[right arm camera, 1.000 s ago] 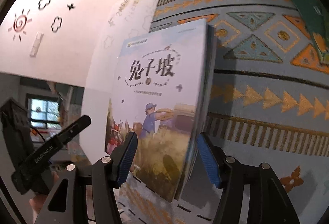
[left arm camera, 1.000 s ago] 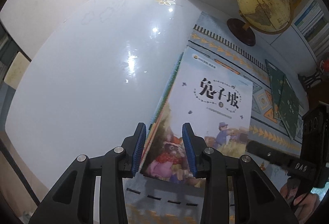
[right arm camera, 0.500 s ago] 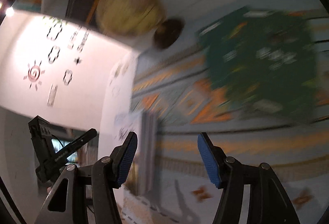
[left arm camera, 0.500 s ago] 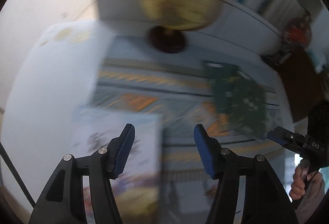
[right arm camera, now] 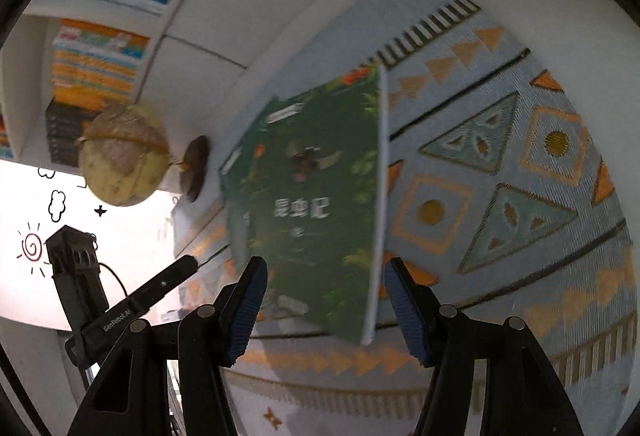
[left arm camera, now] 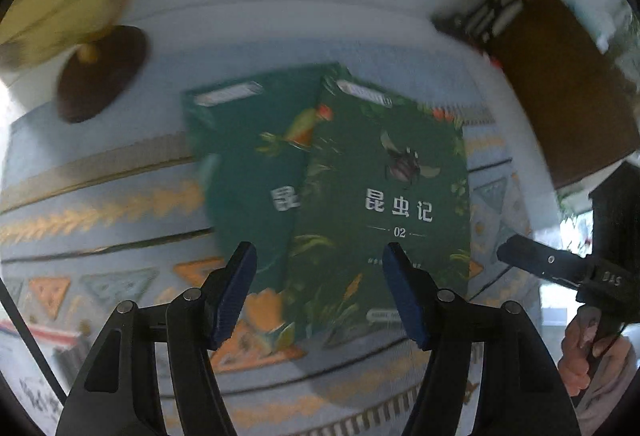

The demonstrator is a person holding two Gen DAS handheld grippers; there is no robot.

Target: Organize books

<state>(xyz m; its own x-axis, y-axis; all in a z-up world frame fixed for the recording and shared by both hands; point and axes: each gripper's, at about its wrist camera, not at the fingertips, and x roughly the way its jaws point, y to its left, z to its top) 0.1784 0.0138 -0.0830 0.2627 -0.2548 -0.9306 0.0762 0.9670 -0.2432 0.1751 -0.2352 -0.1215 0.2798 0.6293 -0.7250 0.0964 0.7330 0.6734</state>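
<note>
Two dark green books lie overlapping on the patterned mat (left arm camera: 100, 195). The upper book (left arm camera: 384, 195), with a beetle and white title on its cover, partly covers the lower one (left arm camera: 248, 155). My left gripper (left arm camera: 318, 256) hovers over their near edges; its jaws are opening and nothing is between the pads. In the right wrist view the upper green book (right arm camera: 316, 203) shows its white page edge, and only a sliver of the lower one (right arm camera: 240, 232) is visible. My right gripper (right arm camera: 326, 268) stands open above the upper book's near end, apart from it.
A yellow globe (right arm camera: 122, 155) on a dark round base (left arm camera: 100, 71) stands at the mat's far left. Shelves of books (right arm camera: 100, 63) line the wall behind. A brown box (left arm camera: 560, 87) sits at the far right. A person's hand (left arm camera: 588, 348) holds the right tool.
The left gripper let go of the pale picture book and widened. Both grippers swung right across the mat, from that book to the green books.
</note>
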